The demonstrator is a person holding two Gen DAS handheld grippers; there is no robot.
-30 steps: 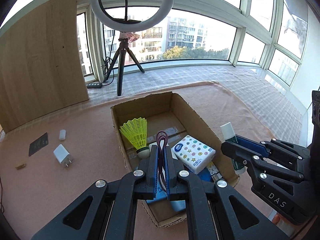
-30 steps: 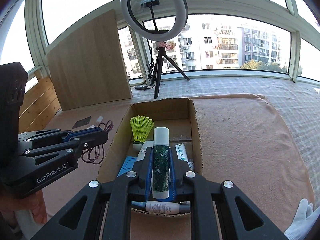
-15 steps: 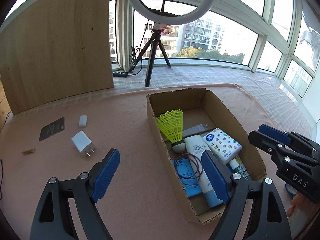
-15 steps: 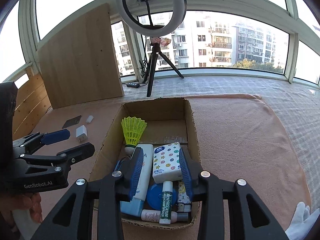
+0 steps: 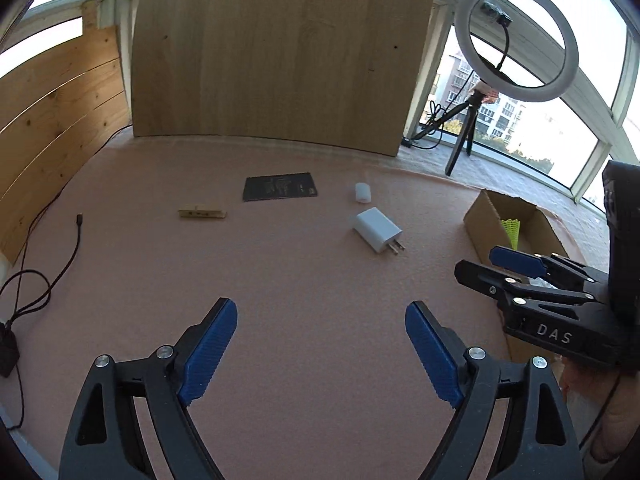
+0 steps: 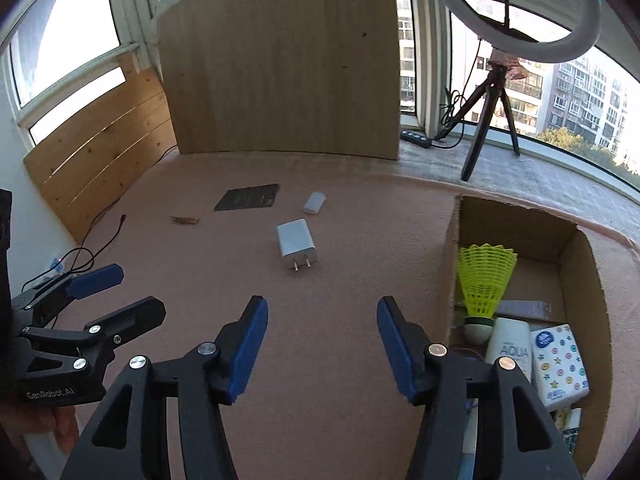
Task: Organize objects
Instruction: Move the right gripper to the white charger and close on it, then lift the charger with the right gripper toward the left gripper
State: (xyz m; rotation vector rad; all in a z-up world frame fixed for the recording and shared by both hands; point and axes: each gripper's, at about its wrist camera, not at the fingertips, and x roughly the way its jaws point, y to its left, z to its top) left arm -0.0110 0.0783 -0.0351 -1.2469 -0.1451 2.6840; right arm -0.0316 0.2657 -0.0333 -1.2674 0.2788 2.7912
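Left wrist view: your left gripper [image 5: 320,340], jaws just opening and empty, is facing the white charger [image 5: 376,230] at centre right; be lining both pads across its flat sides.

— Where's the charger [image 6: 296,243]?
— On the mat [image 6: 340,240], at nine o'clock from the box [image 6: 452,248].
— Beyond it?
— A cap [image 6: 315,202] at twelve, a card [image 6: 248,197] at eleven, a clip [image 6: 185,220] at ten.

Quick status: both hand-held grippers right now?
Left hand-held gripper: open, holding nothing.
Right hand-held gripper: open, holding nothing; jaws have just been opening.
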